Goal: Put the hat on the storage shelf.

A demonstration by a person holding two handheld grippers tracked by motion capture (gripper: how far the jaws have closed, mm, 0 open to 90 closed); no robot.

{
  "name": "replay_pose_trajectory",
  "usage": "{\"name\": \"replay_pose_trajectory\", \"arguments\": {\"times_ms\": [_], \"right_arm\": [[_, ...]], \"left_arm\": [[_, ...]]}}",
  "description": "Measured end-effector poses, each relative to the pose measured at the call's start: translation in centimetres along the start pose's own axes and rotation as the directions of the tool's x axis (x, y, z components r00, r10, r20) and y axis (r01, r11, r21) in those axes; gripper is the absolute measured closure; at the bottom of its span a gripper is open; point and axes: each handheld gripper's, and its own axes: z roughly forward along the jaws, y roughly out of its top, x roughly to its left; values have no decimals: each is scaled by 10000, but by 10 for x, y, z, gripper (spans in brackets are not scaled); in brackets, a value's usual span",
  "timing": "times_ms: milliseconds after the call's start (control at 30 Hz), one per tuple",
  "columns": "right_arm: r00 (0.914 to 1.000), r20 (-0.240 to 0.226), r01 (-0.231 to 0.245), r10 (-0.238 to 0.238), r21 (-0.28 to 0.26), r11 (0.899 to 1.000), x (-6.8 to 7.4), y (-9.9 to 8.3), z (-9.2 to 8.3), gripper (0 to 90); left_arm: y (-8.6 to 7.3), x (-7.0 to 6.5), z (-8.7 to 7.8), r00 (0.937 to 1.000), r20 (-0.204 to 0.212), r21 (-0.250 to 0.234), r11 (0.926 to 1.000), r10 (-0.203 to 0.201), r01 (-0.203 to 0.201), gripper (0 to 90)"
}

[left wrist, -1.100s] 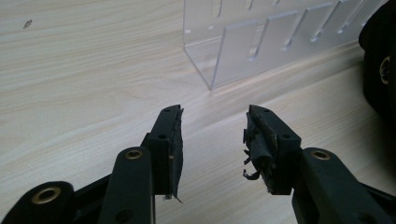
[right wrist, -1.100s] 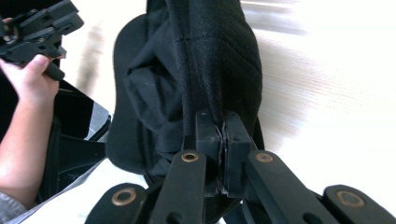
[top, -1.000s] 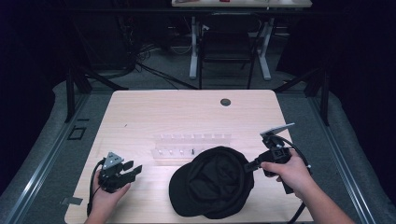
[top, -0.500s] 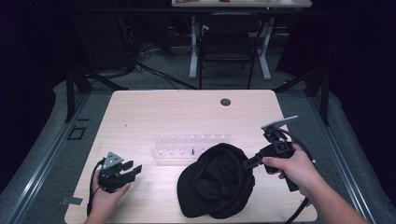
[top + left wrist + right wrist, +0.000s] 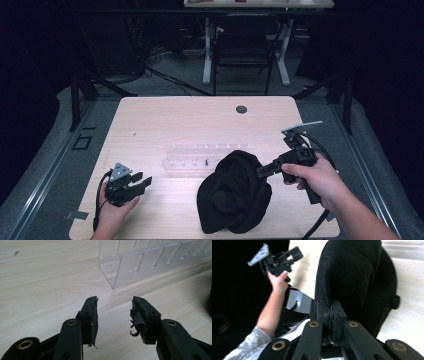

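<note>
right gripper (image 5: 261, 171) at right of high frame, jaws clenched on edge of black cap (image 5: 234, 192) — cap hangs bunched at lower centre, its bottom on wooden table (image 5: 150, 120). left gripper (image 5: 142, 181) at lower left, jaws released, nothing between them — clear acrylic rack (image 5: 200, 159) lies just above cap.

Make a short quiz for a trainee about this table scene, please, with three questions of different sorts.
1. True or false: the right gripper is shut on the black cap.
2. Which thing lies behind the cap? A: clear plastic rack; B: metal bowl; C: paper box.
3. Fill in: the left gripper has its fingers ____, with nothing between them.

Key: 1 true; 2 A; 3 open.
</note>
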Motion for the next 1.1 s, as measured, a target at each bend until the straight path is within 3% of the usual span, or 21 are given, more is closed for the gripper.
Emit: {"name": "replay_pose_trajectory", "arguments": {"times_ms": [200, 467, 867, 1100], "right_arm": [[9973, -721, 134, -149, -204, 9997, 7, -1, -2, 882], [9943, -934, 475, -515, -446, 9979, 21, -1, -10, 883], [9876, -1416, 471, -684, -1492, 9877, 28, 1, -37, 883], [9815, -1822, 232, -595, -1951, 9805, 28, 7, -45, 883]], "left_arm": [[0, 1, 1, 10000, -50, -8, 10000, 30, -30, 561], [0, 1, 0, 10000, -68, -38, 10000, 22, -23, 561], [0, 1, 0, 9999, -82, -10, 10000, 57, -57, 562], [0, 1, 0, 10000, -78, 13, 10000, 46, -45, 562]]}}
